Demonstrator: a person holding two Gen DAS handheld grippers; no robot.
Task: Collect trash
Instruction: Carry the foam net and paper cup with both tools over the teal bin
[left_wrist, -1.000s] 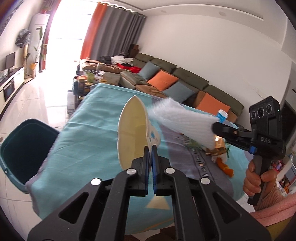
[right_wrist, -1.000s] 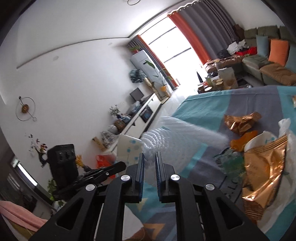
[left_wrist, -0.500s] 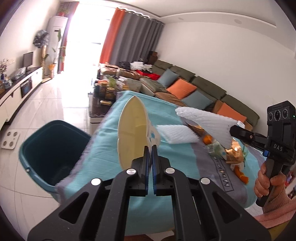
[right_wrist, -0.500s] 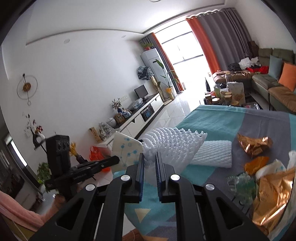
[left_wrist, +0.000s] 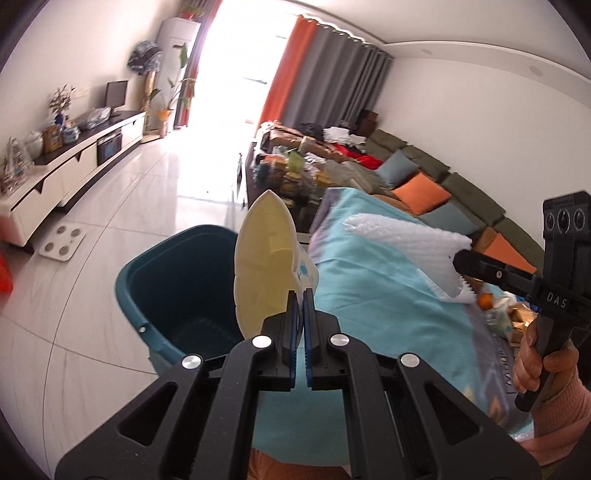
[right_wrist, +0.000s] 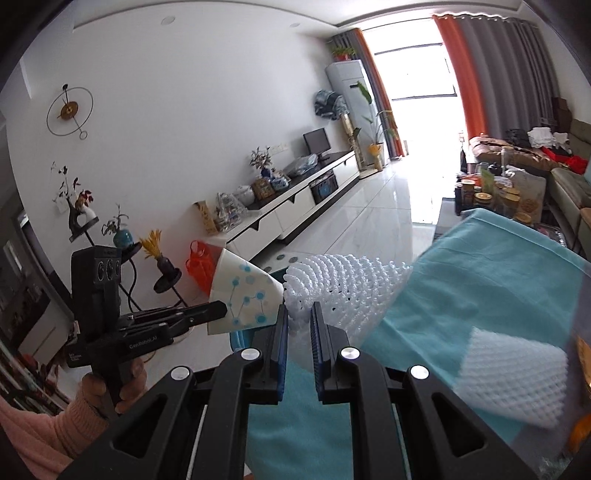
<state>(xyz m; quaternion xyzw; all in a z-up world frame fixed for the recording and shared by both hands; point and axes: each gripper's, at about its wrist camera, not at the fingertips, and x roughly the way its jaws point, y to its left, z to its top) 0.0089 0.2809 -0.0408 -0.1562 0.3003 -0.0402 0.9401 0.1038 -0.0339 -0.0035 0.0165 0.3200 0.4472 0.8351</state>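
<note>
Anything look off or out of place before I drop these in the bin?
One thing: the paper cup in the left gripper is squashed flat. A second foam net lies on the teal tablecloth. The bin stands upright.

White walls, glossy tile floor (left_wrist: 155, 192) — bright window (right_wrist: 417, 77), orange curtains (left_wrist: 282, 74)

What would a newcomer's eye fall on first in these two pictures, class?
The flattened paper cup pinched in the left gripper, held above the teal bin on the floor. Beside it, the white foam net clamped in the right gripper, over the turquoise cloth.
</note>
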